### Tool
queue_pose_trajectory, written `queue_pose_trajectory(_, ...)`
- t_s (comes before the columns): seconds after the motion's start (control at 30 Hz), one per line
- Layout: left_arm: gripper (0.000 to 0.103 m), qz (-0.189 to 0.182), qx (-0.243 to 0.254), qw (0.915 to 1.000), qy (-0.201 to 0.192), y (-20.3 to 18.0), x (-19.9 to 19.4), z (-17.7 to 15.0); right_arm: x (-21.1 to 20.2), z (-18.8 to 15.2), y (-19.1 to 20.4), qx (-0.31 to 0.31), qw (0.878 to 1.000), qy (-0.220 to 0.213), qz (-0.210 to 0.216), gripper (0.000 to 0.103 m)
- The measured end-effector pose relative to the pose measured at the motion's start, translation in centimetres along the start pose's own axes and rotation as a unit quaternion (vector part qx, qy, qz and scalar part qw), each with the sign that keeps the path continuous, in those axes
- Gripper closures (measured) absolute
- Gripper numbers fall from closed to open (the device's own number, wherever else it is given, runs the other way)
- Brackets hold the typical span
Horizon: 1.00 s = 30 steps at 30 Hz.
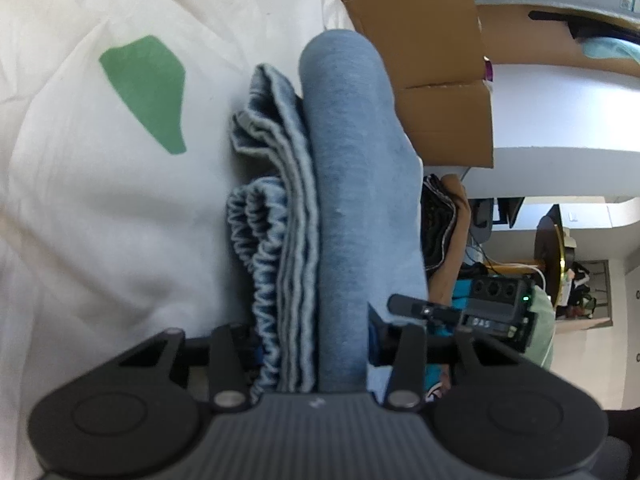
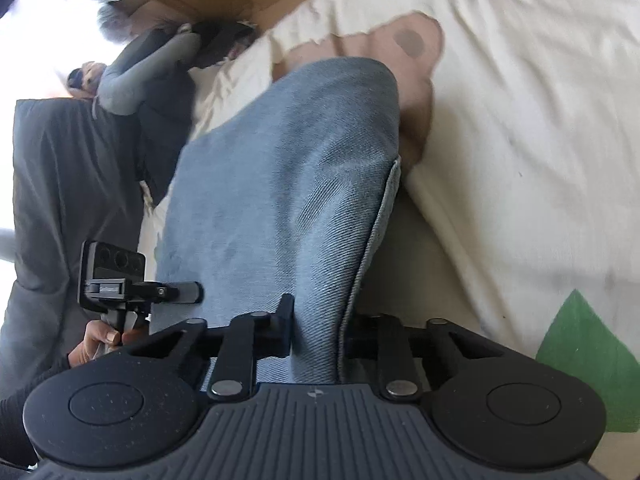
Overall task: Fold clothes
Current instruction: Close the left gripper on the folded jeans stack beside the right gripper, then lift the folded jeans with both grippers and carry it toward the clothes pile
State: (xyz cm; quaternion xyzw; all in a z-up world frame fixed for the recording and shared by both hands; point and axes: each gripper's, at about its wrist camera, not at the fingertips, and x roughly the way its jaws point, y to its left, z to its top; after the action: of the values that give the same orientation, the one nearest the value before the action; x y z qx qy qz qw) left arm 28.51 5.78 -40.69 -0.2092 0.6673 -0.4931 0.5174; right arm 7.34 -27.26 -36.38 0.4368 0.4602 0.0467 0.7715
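Layers of the folded blue garment (image 1: 320,208) above the white sheet (image 1: 100,220) risk sliding apart; we are clamping both the left gripper (image 1: 312,354) and the right gripper (image 2: 316,340) tight on it.

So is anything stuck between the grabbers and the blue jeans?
No. Both grippers are already clamped on the folded light-blue denim garment: the left gripper pinches its stacked layers, and the right gripper pinches a fold. Nothing visible sits between them and the cloth.
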Motion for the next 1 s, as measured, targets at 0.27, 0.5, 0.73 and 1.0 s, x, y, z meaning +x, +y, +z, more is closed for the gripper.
queue_pose_trajectory(0.27, 0.059, 0.030, 0.009, 0.9995, -0.006, -2.3, -1.0, -0.5, -1.8, 0.5, 1.9, -0.017, 1.000, -0.003, -0.012, 0.083)
queue_pose_trajectory(0.5, 0.059, 0.036, 0.009, 0.9992, -0.015, -4.2, -1.8, -1.1, -3.4, 0.9, 3.6, -0.032, 0.999, -0.006, -0.022, 0.084)
queue_pose_trajectory(0.73, 0.059, 0.043, 0.011, 0.9988, -0.019, -7.2, -3.0, -1.5, -6.1, 1.5, 6.5, -0.061, 0.998, 0.001, -0.029, 0.084)
queue_pose_trajectory(1.0, 0.059, 0.052, 0.030, 0.9976, -0.036, -14.1, -5.5, -0.8, -11.7, 3.2, 11.3, -0.080, 0.996, -0.026, -0.019, 0.084)
